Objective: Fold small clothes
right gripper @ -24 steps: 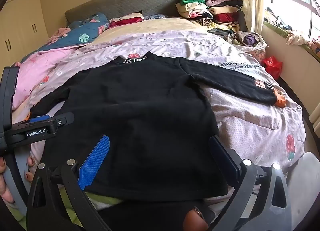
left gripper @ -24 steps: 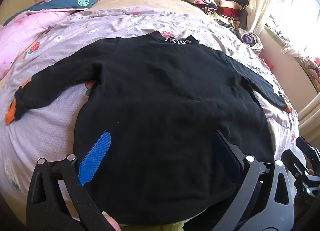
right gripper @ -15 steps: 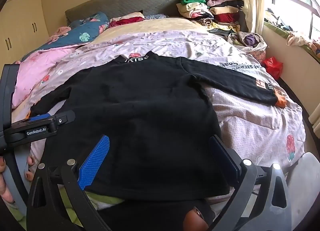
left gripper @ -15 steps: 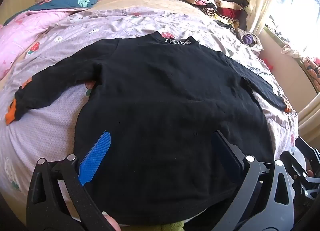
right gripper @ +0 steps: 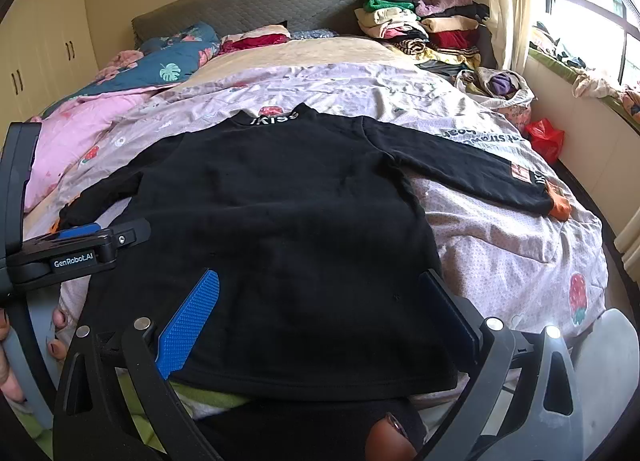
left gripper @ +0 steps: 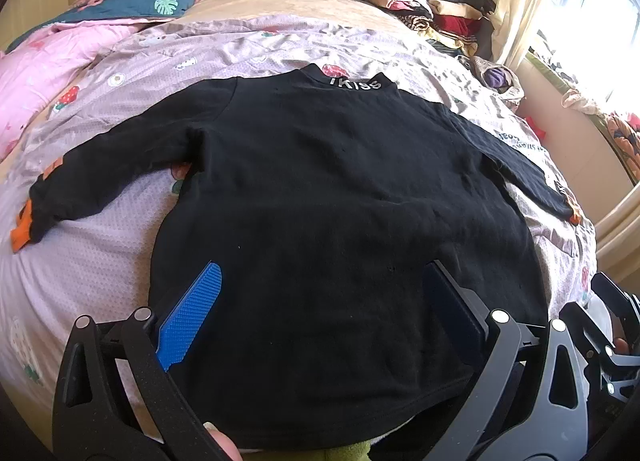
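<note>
1. Currently both claws released: left gripper [left gripper: 320,301] and right gripper [right gripper: 320,301] hover over the hem, nothing held.
2. Black sweater [left gripper: 340,201] lies flat on bed [left gripper: 100,261], directly ahead; collar far, sleeves outward.
3. Left claw nearer left sleeve [left gripper: 112,173].

Left hand-held gripper [left gripper: 320,301]: black frame, blue ribbed pads [left gripper: 188,317], silver screws, "GenRobot.AI" marking.
</note>
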Tool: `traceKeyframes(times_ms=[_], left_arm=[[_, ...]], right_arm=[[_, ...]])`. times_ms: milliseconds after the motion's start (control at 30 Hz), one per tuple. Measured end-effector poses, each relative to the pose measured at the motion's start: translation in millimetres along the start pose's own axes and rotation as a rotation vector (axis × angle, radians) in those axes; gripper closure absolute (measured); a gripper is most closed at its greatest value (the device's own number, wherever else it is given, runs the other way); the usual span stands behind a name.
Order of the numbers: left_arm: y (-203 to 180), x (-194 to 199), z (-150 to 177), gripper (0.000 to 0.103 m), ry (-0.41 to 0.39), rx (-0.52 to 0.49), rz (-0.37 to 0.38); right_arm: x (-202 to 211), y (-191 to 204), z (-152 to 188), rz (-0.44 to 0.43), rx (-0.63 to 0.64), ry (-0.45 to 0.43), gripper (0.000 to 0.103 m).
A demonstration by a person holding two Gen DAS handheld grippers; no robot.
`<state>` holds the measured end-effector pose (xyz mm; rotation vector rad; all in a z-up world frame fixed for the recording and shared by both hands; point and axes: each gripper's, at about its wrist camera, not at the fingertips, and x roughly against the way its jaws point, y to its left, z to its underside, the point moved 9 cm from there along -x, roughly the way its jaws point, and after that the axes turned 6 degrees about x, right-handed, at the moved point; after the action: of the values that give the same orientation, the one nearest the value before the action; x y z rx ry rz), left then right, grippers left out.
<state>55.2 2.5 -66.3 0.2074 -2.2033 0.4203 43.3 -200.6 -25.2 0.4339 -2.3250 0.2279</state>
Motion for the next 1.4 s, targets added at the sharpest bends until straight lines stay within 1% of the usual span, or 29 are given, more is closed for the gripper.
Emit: traceKeyframes(times_ms=[1400], left_arm=[[-0.4,3.0,-1.5,0.008,-0.003,-0.004,0.016]], right_arm=[[2.7,3.4,-2.0,0.007,0.016,0.001,0.004]])
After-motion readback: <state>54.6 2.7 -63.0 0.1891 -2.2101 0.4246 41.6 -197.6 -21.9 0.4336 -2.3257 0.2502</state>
